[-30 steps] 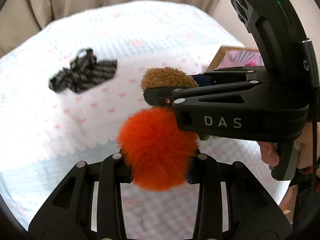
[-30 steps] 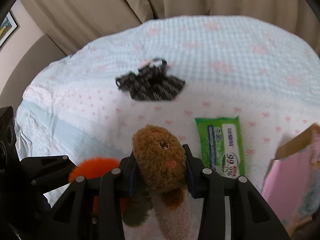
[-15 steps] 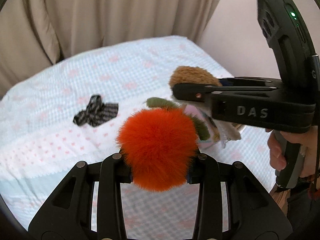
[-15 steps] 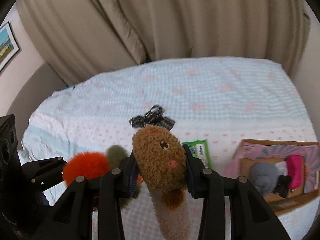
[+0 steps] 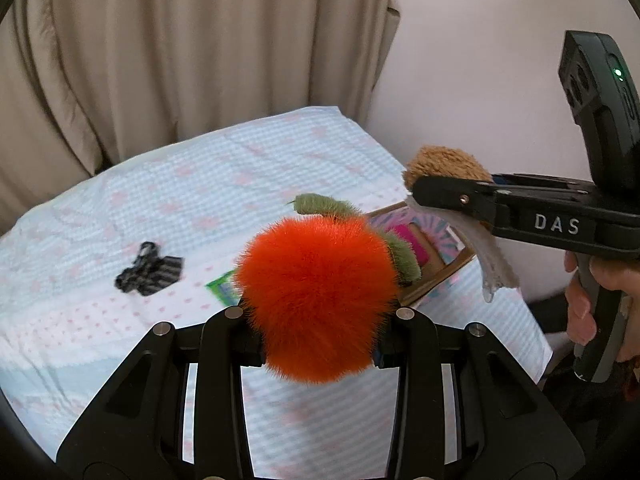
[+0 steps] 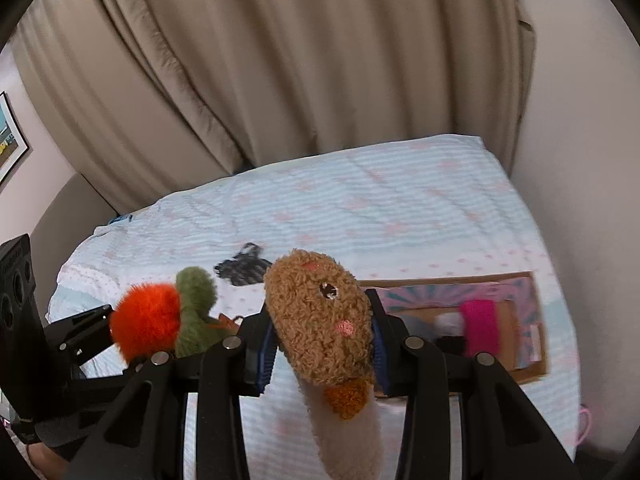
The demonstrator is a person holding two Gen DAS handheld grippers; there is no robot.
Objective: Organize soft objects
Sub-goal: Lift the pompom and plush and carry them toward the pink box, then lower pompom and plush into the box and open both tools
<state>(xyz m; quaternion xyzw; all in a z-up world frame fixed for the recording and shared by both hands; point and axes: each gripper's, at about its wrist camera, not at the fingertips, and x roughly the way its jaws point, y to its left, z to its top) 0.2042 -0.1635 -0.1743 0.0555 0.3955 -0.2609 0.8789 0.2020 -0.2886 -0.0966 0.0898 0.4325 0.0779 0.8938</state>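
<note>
My left gripper (image 5: 316, 316) is shut on a fluffy orange plush with green leaves (image 5: 316, 296), held high above the bed; the plush also shows in the right wrist view (image 6: 146, 328). My right gripper (image 6: 320, 340) is shut on a brown curly plush duck (image 6: 320, 320) with an orange beak and a cream neck hanging down. In the left wrist view the duck (image 5: 444, 164) and right gripper (image 5: 416, 192) are to the right of the orange plush. An open cardboard box (image 6: 524, 368) with pink and grey soft items lies on the bed at right.
A black-and-white patterned cloth (image 5: 150, 270) lies on the light blue bedspread (image 5: 120, 340). A green wipes pack (image 5: 222, 290) is partly hidden behind the orange plush. Beige curtains (image 6: 280, 60) hang behind the bed. A wall stands at right.
Both grippers have risen well above the bed with their plush toys still held. The bed and box now look farther below, and the box has come more into view.
</note>
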